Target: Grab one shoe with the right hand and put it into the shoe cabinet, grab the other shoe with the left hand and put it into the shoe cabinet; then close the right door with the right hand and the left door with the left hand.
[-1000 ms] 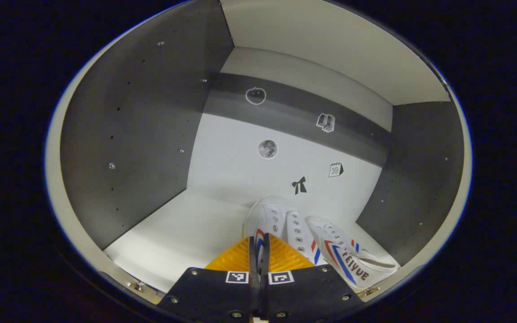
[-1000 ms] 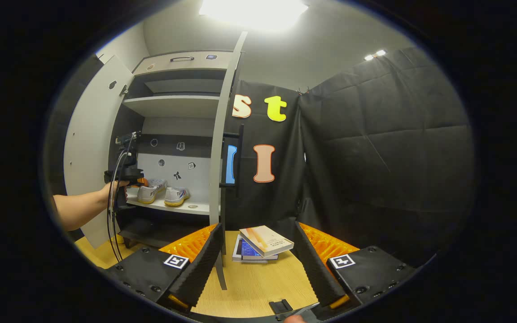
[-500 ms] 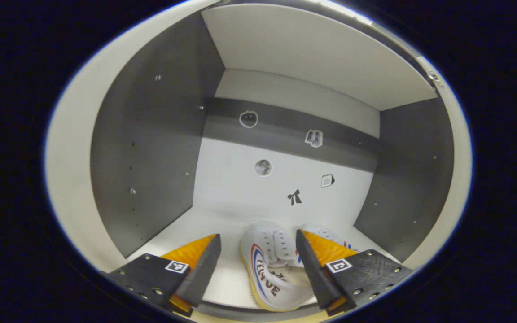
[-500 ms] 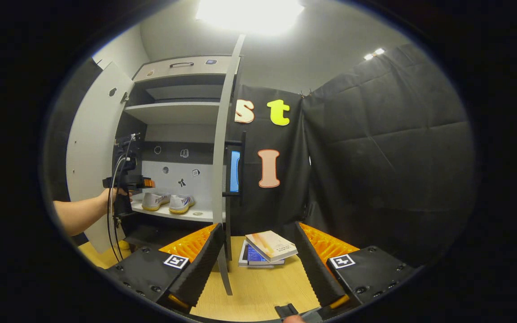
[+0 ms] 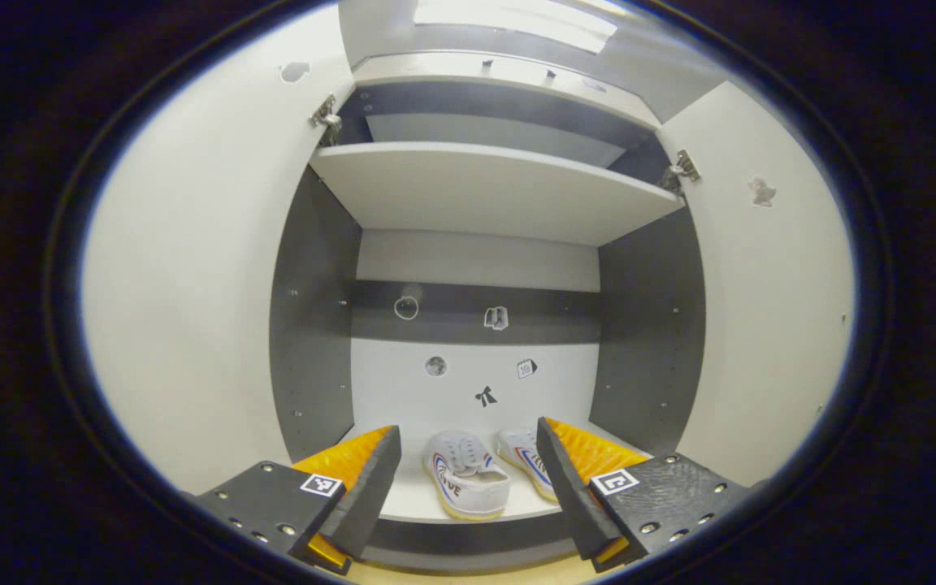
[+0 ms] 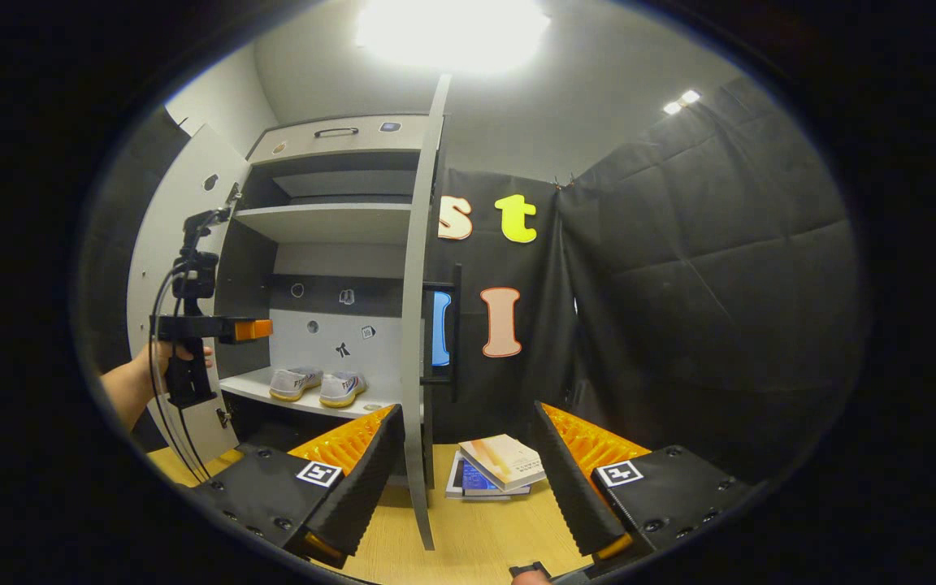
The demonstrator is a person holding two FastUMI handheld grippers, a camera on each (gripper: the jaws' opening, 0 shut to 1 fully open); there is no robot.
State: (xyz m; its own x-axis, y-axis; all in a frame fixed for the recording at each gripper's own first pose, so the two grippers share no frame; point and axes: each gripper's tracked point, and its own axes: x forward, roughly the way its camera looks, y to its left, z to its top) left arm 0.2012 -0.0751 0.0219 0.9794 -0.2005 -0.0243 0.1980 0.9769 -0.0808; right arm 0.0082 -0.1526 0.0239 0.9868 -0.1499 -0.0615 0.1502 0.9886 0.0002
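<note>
Two white canvas shoes (image 5: 468, 485) sit side-by-side on smooth cabinet shelf (image 5: 419, 505).

Matt board, canvas, cloth and wood grain.
The cabinet (image 5: 484, 195) looks like smooth matt laminate board, pale on shelves and doors (image 5: 192, 284), dark grey on side walls, with small shiny metal hinges (image 5: 326, 122) at 11 and 1 o'clock. The shoes (image 5: 464, 483) at 6 o'clock look like white canvas with rubbery soles. The table (image 6: 468, 528) shows light wood grain; the books (image 6: 500, 463) have glossy paper covers; the wall (image 6: 695, 268) is creased matt black cloth.
</note>
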